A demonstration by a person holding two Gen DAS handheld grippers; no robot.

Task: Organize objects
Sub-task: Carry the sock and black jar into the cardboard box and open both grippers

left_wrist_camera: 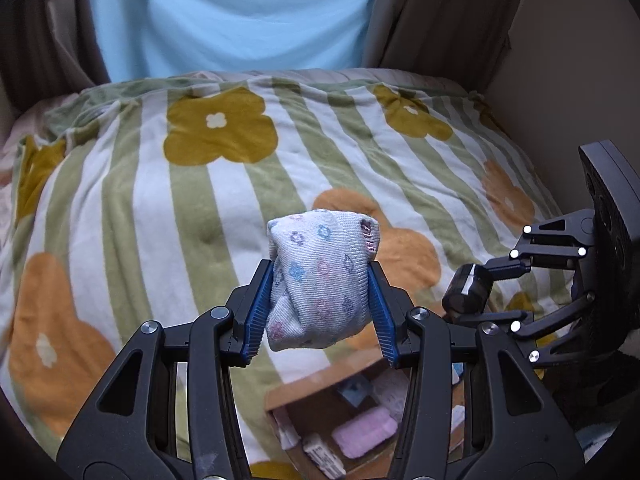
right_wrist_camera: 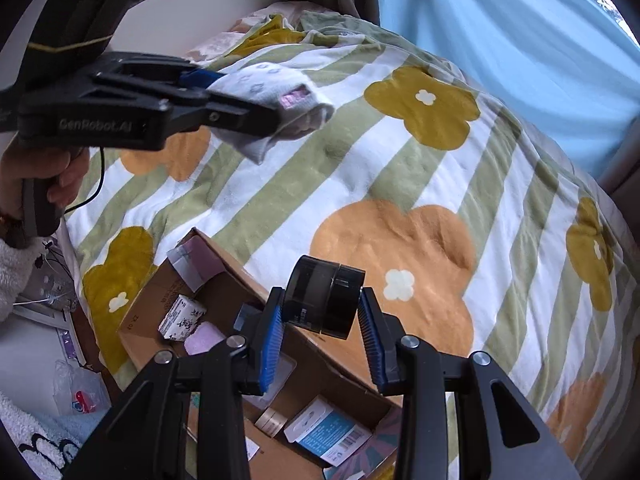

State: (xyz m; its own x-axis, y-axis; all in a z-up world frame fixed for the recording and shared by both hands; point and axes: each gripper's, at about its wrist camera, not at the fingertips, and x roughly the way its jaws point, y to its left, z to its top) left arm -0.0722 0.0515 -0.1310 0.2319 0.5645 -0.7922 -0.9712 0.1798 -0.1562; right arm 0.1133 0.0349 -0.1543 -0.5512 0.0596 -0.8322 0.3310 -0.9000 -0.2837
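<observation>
My left gripper [left_wrist_camera: 318, 300] is shut on a rolled white sock with small blue and pink flowers [left_wrist_camera: 320, 276] and holds it in the air above the bed; the sock also shows in the right wrist view [right_wrist_camera: 276, 100]. My right gripper [right_wrist_camera: 322, 332] is shut on a black round jar [right_wrist_camera: 324, 300], held above the edge of an open cardboard box [right_wrist_camera: 224, 272]. In the left wrist view the jar [left_wrist_camera: 468, 288] is to the right of the sock, and the box [left_wrist_camera: 304, 388] lies below both.
The bed carries a green-striped blanket with yellow and orange flowers [left_wrist_camera: 200, 208]. The box holds a pink sponge [left_wrist_camera: 364, 432], a white patterned packet [right_wrist_camera: 182, 316] and a blue-white carton [right_wrist_camera: 328, 428]. A light blue curtain [left_wrist_camera: 236, 12] hangs behind the bed. Clutter lies on the floor at the left [right_wrist_camera: 76, 396].
</observation>
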